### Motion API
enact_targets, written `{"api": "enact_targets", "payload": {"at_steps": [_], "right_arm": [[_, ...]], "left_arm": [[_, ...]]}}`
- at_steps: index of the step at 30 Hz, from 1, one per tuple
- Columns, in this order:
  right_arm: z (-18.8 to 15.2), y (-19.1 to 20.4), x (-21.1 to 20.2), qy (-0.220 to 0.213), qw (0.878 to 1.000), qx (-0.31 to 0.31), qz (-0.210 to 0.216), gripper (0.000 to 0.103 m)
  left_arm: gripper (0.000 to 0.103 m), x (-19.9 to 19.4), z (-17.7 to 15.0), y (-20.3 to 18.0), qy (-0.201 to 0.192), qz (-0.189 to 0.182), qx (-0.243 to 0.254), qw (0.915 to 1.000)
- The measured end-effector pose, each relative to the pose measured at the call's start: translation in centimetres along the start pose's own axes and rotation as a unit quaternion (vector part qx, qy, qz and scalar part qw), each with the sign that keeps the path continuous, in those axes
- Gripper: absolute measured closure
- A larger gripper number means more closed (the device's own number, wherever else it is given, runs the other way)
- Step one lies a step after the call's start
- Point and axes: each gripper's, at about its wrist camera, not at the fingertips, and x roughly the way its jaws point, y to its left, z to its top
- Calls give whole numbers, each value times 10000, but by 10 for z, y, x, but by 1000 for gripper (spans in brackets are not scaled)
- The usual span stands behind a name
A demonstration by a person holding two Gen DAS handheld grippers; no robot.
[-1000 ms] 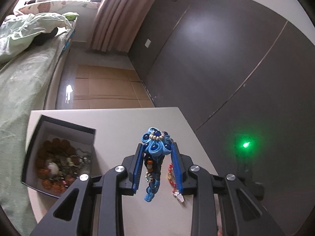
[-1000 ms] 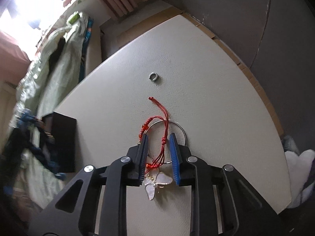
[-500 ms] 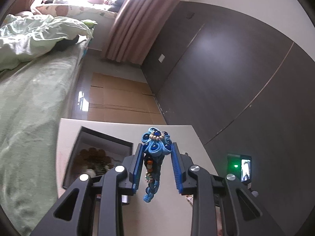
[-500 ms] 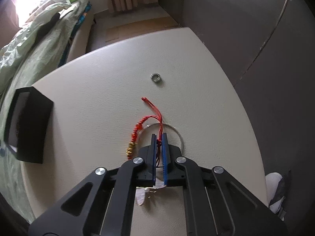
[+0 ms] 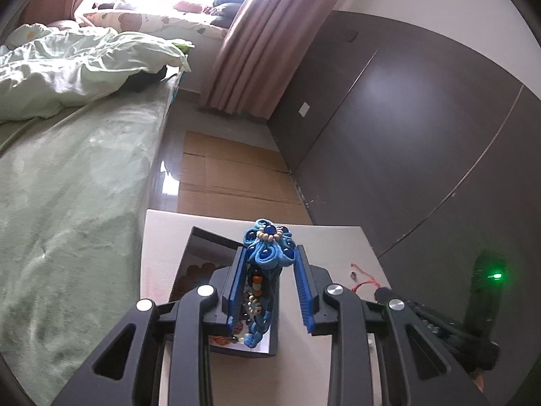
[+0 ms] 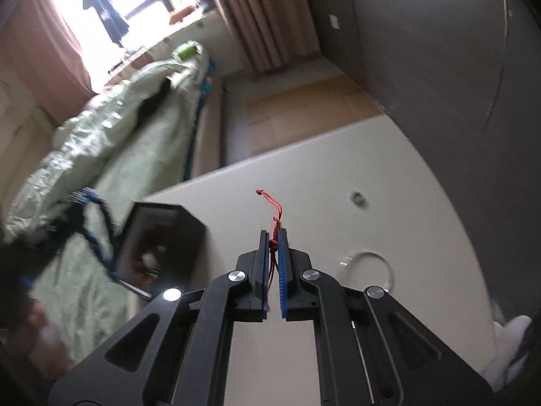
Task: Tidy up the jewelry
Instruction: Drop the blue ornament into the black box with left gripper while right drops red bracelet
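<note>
Red cord bracelet (image 6: 274,233), on desk (image 6: 389,230) 1 s ago, now lifted clear, pinched in near-closed right gripper (image 6: 274,237) fingers. Blue ornament (image 5: 268,248) sits btwn left gripper (image 5: 268,260) fingers, part-open; now over black box (image 5: 209,243), so drop-in looks imminent.

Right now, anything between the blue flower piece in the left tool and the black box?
Nothing visible. The blue flower ornament hangs in the left tool directly over the open black jewelry box; only beads already inside lie under it.
</note>
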Motion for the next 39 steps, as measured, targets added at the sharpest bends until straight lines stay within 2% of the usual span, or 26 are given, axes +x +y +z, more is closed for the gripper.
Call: {"api": "enact_targets", "payload": {"at_steps": [6, 8, 9, 10, 14, 21, 26, 27, 28, 29, 31, 32, 39], "right_arm": [[5, 16, 6, -58, 9983, 64, 582, 97], [7, 22, 4, -112, 9973, 68, 727, 97], [8, 26, 4, -151, 9963, 71, 842, 97], [8, 29, 3, -181, 9956, 68, 916, 97], [10, 43, 4, -279, 9908, 56, 1324, 97], [9, 68, 13, -269, 9809, 91, 1923, 97], [7, 81, 24, -217, 9799, 23, 1981, 95], [6, 84, 29, -68, 9807, -13, 1954, 92], [6, 84, 34, 86, 9813, -2, 1924, 74], [5, 82, 35, 145, 9827, 53, 1847, 49], [3, 76, 25, -114, 9866, 88, 1625, 34], [4, 72, 19, -180, 9869, 54, 1605, 30], [5, 39, -7, -283, 9905, 170, 1336, 29]], "left_arm": [[73, 24, -5, 7, 298, 106, -11, 9995], [52, 29, -5, 10, 370, 245, -43, 9990], [36, 29, -5, 12, 325, 301, -78, 9990], [32, 27, -4, 14, 249, 316, -106, 9991], [32, 18, 3, 16, 128, 296, -154, 9994], [23, -4, 13, 31, -69, 375, -448, 9983], [18, -20, 18, 38, -247, 405, -526, 9975], [18, -22, 18, 39, -257, 397, -533, 9975], [18, -23, 18, 38, -263, 398, -532, 9974], [18, -25, 19, 39, -268, 401, -527, 9974], [18, -26, 19, 39, -266, 402, -515, 9975], [18, -27, 19, 39, -257, 395, -511, 9976], [18, -23, 15, 31, -179, 351, -436, 9983]]}}
